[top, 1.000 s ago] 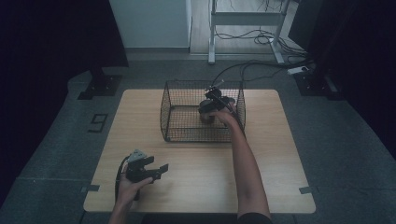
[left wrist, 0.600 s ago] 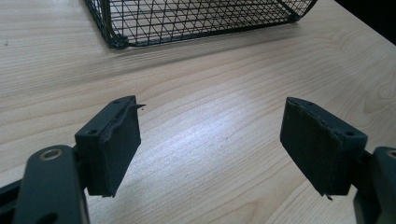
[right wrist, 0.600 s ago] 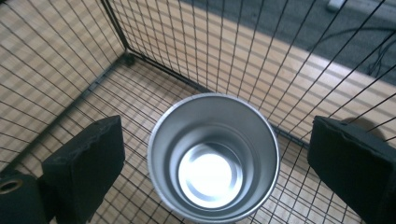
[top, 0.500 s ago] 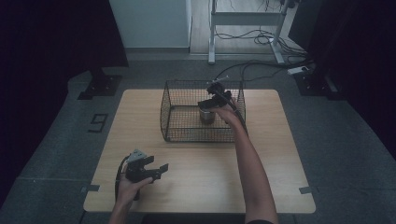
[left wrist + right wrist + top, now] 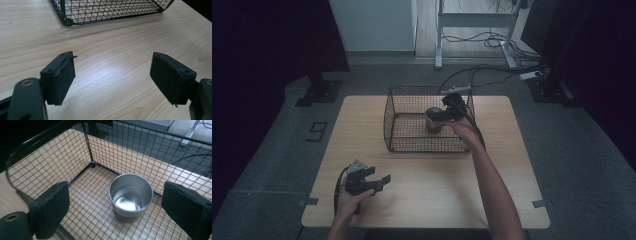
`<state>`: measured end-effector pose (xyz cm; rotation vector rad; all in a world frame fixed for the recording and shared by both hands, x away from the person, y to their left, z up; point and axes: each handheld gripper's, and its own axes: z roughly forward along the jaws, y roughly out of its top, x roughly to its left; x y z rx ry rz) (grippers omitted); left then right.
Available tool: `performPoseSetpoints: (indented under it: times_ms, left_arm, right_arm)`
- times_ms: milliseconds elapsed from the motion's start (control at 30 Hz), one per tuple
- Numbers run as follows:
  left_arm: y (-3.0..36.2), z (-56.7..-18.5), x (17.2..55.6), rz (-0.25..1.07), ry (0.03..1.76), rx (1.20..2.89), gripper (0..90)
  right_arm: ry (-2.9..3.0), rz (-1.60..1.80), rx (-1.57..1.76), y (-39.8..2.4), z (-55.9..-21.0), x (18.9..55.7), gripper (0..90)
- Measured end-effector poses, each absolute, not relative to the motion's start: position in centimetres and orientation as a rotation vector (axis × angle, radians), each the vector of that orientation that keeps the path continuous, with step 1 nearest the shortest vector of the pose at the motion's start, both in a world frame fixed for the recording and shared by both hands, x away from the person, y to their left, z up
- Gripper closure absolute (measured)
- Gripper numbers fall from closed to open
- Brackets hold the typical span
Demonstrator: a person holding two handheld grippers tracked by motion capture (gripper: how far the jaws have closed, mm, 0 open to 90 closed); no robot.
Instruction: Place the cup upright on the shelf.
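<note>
In the high view, the right gripper hangs above the wire basket, at the end of a forearm stretched from about 5 o'clock toward the table's far side. The metal cup stands upright on the basket floor, near the right wall. A second ago the gripper was low inside the basket at the cup; now it is higher and the cup stands free. The left gripper rests at 7 o'clock on the table, unchanged in place.

In the left gripper view, its jaws stand wide apart over bare wood, holding nothing, with the basket at 12 o'clock.

In the right gripper view, the jaws are apart, having just been closing, and grip nothing; the cup is below, between them.
</note>
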<state>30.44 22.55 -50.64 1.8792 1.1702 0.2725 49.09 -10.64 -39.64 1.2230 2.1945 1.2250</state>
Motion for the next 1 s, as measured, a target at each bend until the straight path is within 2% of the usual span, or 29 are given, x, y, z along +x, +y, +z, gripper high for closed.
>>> performPoseSetpoints:
  times_ms: [267, 667, 1000]
  left_arm:
    - [22.5, -50.8, 30.5, 0.277, 1.181, 1.891, 20.4]
    - [22.2, -51.0, 30.5, 0.282, 1.184, 1.904, 20.4]
    - [22.0, -51.0, 30.4, 0.287, 1.182, 1.909, 20.4]
  right_arm:
    - [2.145, 1.308, 1.181, -12.7, -39.5, 45.3, 11.4]
    - [2.098, 1.397, 1.13, -15.8, -41.5, 38.8, 12.7]
    - [2.088, 1.392, 1.151, -19.1, -45.6, 34.3, 13.2]
